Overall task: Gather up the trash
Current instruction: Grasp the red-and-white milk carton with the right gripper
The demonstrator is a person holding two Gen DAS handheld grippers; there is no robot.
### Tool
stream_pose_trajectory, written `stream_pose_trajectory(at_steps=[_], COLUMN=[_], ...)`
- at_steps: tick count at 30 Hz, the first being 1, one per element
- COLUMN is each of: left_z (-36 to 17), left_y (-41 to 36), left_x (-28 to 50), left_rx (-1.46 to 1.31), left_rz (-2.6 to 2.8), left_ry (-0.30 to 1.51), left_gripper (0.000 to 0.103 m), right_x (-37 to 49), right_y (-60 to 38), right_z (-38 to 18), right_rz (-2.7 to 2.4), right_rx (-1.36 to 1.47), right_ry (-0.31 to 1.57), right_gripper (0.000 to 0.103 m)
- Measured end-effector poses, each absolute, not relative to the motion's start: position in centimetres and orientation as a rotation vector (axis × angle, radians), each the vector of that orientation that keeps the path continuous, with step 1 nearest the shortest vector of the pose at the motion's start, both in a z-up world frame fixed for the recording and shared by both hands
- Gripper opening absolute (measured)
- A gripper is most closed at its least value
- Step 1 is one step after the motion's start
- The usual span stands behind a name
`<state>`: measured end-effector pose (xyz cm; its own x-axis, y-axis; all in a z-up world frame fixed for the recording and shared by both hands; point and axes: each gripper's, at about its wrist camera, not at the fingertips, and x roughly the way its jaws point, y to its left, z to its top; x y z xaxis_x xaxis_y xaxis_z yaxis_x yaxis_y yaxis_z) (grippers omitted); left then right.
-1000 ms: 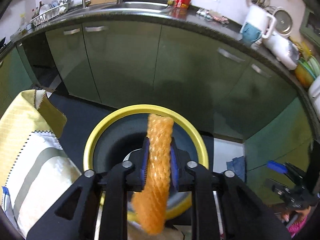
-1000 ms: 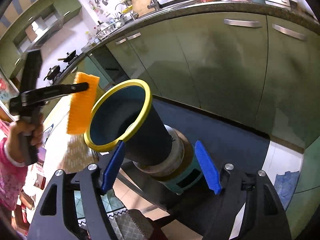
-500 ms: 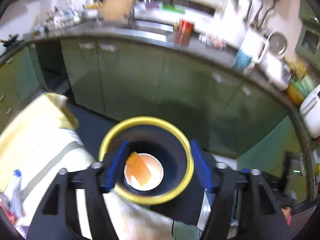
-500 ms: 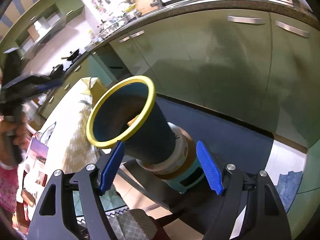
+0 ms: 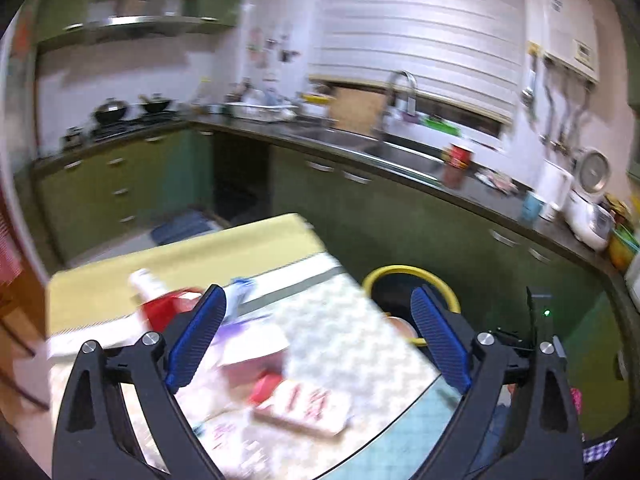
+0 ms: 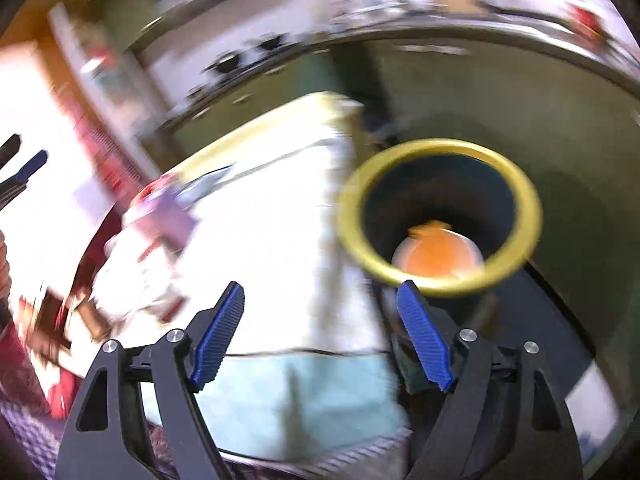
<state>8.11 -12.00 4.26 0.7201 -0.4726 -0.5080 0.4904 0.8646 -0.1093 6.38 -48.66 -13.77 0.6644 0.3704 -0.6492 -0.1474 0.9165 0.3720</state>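
Observation:
The yellow-rimmed dark bin [image 6: 438, 216] stands beside the table, with the orange net piece [image 6: 436, 254] lying at its bottom. It also shows in the left wrist view [image 5: 408, 276], partly behind the table edge. My left gripper [image 5: 316, 340] is open and empty above the table [image 5: 352, 332], over blurred litter: a red packet [image 5: 164, 308], a white-and-red wrapper [image 5: 308, 404]. My right gripper [image 6: 320, 336] is open and empty, at the table's near edge, left of the bin. Both views are motion-blurred.
Green kitchen cabinets [image 5: 384, 216] and a dark counter with sink [image 5: 384, 152] run behind the table. Blurred papers and packets [image 6: 152, 240] lie on the table's left part. A light blue cloth [image 6: 304, 404] hangs at the table's near edge.
The left gripper let the orange net piece fall into the bin, then swung up and left over the table. The right gripper moved left from around the bin to the table edge.

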Motion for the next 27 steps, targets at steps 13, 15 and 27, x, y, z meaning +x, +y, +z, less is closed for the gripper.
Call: stream_pose_trajectory(at_steps=[13,15,27], left_z=[0.0,-0.8,-3.9], left_y=[-4.0,-3.2,-0.3], left_x=[3.5,3.2,3.6], left_rx=[-0.045,-0.059,-0.165], left_rz=[-0.444,-0.435,-0.391], left_ry=[0.566,0.575,0.649], left_gripper=[0.092,0.092,0.092], right_x=[11.8,12.3,14.6], right_y=[-30.8,-29.9,-28.6], right_z=[-15.6,-16.4,-18.7], right_rz=[0.629,0.625,0.617], right_rx=[-0.063,-0.079,-0.116], right_ry=[0.827,0.842,0.88], right_gripper=[0.08,0.08,0.069])
